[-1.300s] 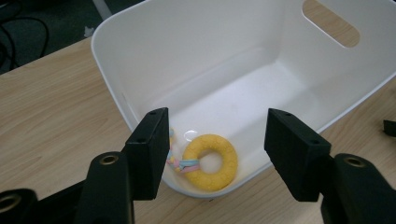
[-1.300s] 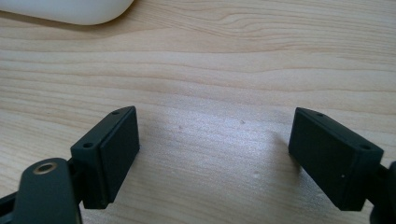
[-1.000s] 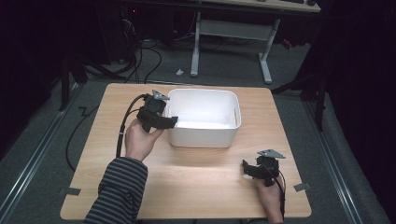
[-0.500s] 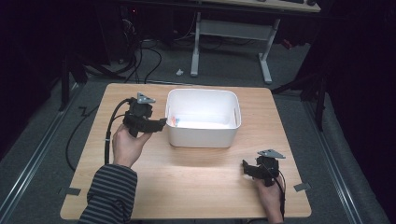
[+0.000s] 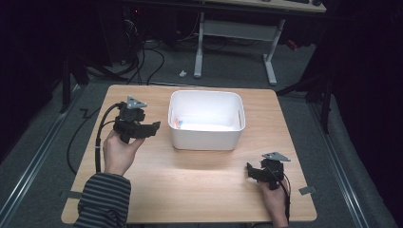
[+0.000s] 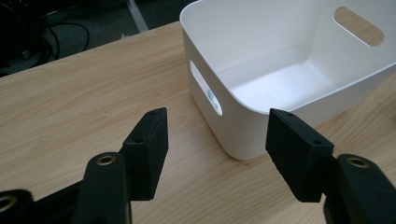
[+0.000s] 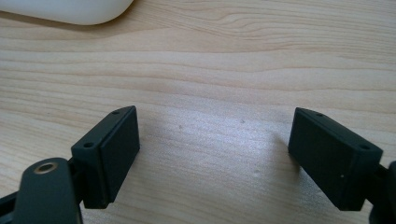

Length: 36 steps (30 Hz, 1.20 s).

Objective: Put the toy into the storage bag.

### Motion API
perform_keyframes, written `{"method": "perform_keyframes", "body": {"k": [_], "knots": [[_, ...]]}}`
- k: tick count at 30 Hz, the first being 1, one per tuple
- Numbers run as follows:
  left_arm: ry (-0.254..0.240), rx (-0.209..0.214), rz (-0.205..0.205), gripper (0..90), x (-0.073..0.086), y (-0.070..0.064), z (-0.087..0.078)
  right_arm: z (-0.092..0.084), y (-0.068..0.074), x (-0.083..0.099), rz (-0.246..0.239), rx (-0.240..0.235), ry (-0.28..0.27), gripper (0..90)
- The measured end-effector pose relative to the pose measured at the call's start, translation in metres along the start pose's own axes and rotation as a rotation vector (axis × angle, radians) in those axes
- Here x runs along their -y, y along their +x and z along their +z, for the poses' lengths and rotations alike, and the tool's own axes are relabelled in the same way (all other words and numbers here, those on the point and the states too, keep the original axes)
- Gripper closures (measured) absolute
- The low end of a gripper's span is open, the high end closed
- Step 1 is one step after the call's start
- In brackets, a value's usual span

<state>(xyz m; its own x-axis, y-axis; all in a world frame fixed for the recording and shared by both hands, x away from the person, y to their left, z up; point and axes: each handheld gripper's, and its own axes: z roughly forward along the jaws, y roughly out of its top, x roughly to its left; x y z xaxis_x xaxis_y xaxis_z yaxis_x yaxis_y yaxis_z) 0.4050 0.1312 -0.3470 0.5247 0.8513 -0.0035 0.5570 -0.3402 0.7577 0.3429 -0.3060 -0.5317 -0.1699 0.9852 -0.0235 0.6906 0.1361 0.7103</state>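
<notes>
Your left gripper [image 5: 154,127] hangs over the left half of the wooden bench [image 5: 157,175], jaws spread with nothing between them, just left of the white bin [image 5: 207,137] that sits at the bench's far middle. In the left gripper view the bin's near corner and its slotted handle hole [image 6: 207,92] lie just ahead of the parted jaws, the bin's visible floor bare and white; from above, something small and coloured [image 5: 177,124] shows at the bin's left inner wall, too small to name. Your right gripper [image 5: 251,170] rests low at the near right corner, well apart from the bin, jaws likewise spread over bare wood. The step in hand looks like an approach to the bin's left wall. To do it well, square the jaws to the rim so that one pad goes inside and one outside, come in level rather than tilted, and close only once the wall sits deep between the pads, since a shallow bite on smooth plastic is likely to slip. Keep the trailing cable [image 5: 101,133] clear of the bench edge, and hold the right gripper ready to steady the far side
</notes>
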Motion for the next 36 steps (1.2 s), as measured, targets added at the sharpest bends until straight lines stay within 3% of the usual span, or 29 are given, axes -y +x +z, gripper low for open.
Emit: {"method": "perform_keyframes", "body": {"k": [6, 13, 17, 26, 36], "knots": [[-0.032, 0.002, -0.024, 39.6, 0.004, 0.008, -0.01, 0.0, 0.0, 0.0, 0.0, 0.0, 0.0, 16.5], [-0.031, -0.007, -0.026, 39.5, 0.011, 0.011, -0.016, 0.0, 0.0, 0.0, 0.002, 0.002, 0.0, 16.6], [-0.035, 0.009, -0.06, 39.4, 0.016, 0.015, -0.02, 0.0, 0.0, 0.0, 0.004, 0.003, 0.0, 16.5], [-0.032, -0.004, -0.071, 39.3, 0.028, 0.019, -0.026, 0.0, 0.001, 0.0, 0.006, 0.003, 0.0, 16.5], [-0.026, -0.017, -0.088, 39.2, 0.045, 0.021, -0.025, 0.0, 0.0, 0.0, 0.003, 0.004, -0.001, 16.5]]}}
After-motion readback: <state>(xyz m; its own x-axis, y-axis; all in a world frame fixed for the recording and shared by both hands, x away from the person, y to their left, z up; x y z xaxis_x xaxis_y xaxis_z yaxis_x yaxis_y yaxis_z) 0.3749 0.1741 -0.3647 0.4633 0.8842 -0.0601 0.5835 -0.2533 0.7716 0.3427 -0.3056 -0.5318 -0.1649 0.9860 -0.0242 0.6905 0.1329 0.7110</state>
